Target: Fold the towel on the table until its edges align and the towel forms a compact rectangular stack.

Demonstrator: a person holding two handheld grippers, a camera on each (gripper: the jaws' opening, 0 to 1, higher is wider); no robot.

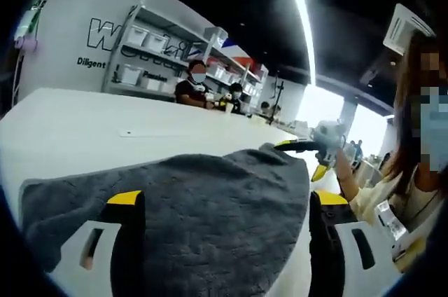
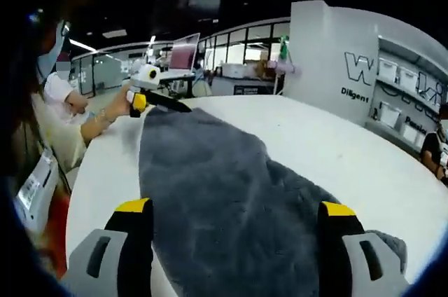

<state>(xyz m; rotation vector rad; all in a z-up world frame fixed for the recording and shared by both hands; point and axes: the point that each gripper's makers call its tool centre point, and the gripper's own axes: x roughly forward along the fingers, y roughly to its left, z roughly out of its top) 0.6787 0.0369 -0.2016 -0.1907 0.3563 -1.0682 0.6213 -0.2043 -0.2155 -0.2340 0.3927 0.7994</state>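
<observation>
Clearly the grey terry towel (image 1: 210, 213) is soft, limp and light, draped across the white table (image 1: 84, 129) through the lower middle of both views (it will sag wherever unsupported). Each gripper, left gripper (image 1: 227, 241) and right gripper (image 2: 236, 248), stands with jaws wide apart astride one end of the cloth, clamped on nothing, so I judge a corner or hem the best hold.

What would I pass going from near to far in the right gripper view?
The hand-held gripper whose camera this is, with its two yellow-tipped jaws → the grey towel stretching away over the white table → the other hand-held gripper at the towel's far end → office desks behind.
</observation>
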